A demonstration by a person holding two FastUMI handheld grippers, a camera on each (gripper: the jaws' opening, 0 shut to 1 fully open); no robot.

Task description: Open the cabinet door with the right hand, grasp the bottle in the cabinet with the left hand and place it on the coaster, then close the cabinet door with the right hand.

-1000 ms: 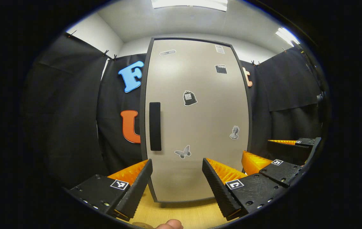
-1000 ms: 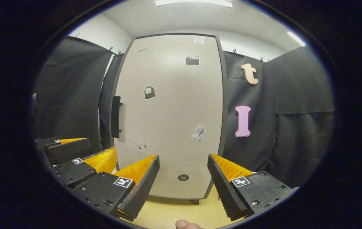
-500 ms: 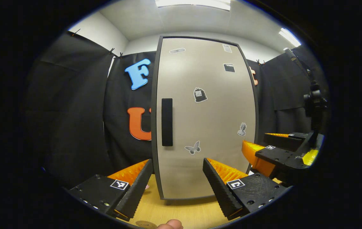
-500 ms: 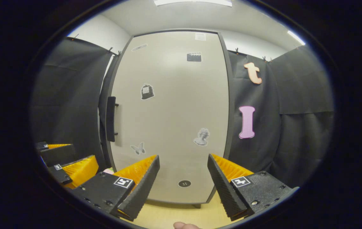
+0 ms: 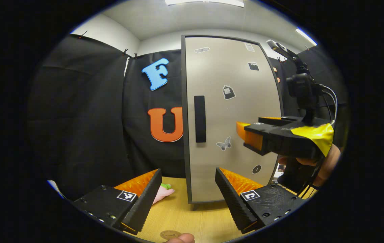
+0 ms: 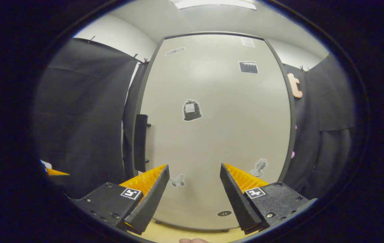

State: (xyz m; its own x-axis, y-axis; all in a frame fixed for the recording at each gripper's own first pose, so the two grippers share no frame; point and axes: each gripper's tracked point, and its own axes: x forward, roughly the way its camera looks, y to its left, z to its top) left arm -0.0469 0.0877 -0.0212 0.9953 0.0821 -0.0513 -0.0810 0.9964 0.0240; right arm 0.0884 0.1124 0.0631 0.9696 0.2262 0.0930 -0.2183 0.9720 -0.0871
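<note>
Two views, one relation to settle; in the left gripper view the cabinet door [image 5: 232, 118] stands shut at about 12 to 1 o'clock from the left gripper [image 5: 186, 192], whose fingers are spread wide with nothing between them; the door's dark handle [image 5: 200, 118] runs upright along the door's left edge, its long axis vertical; the right gripper [image 5: 262, 135], held in a hand [image 5: 327, 165], hangs in front of the door at about 2 o'clock, well right of the handle and closer to the door than the left one appears; a round coaster [image 5: 170, 234] lies on the wooden table [image 5: 198, 216] at 6 o'clock; the bottle is hidden, presumably behind the door.

In the right gripper view the right gripper [image 6: 194, 192] is spread apart and empty; the door [image 6: 219, 128] looms close ahead; the handle [image 6: 140, 142] sits at about 10 o'clock from the fingers, seen edge-on and standing off the door; by my judgement the right gripper must swing left toward it, fingers straddling the upright bar.
</note>
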